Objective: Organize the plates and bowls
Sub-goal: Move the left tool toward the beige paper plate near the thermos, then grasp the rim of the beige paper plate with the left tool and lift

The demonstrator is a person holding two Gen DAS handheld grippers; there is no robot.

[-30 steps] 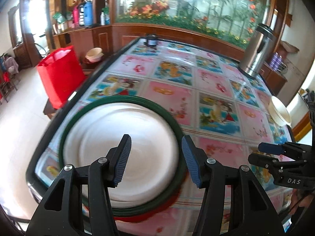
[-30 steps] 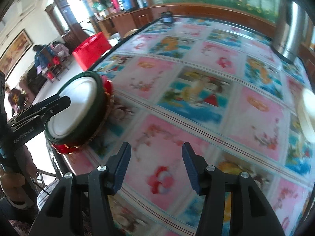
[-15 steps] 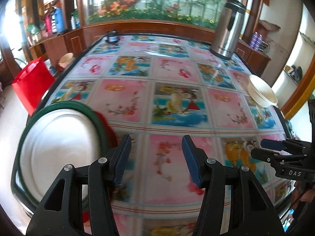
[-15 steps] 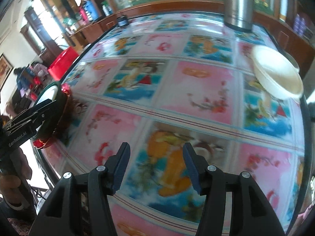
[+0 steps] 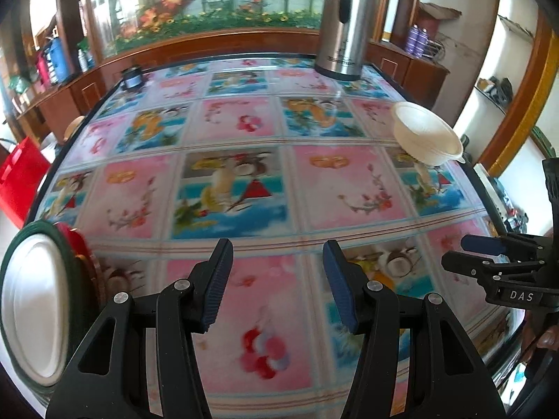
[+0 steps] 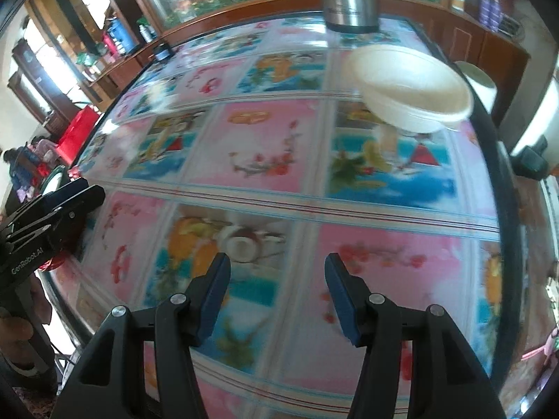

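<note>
Left wrist view: both the left gripper (image 5: pixel 276 286) and right gripper (image 6: pixel 277 291), jaws apart and empty (presumably readied for grasping), face the white bowl (image 5: pixel 428 134) beyond them.

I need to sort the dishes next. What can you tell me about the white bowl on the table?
The white bowl is round and plain cream-white, matte, maybe plastic or foam, with a thin flared rim and sides narrowing toward the base. It stands upright and looks empty, near the right edge of the picture-patterned table, in front of the steel flask. Nothing touches it except the table.
</note>
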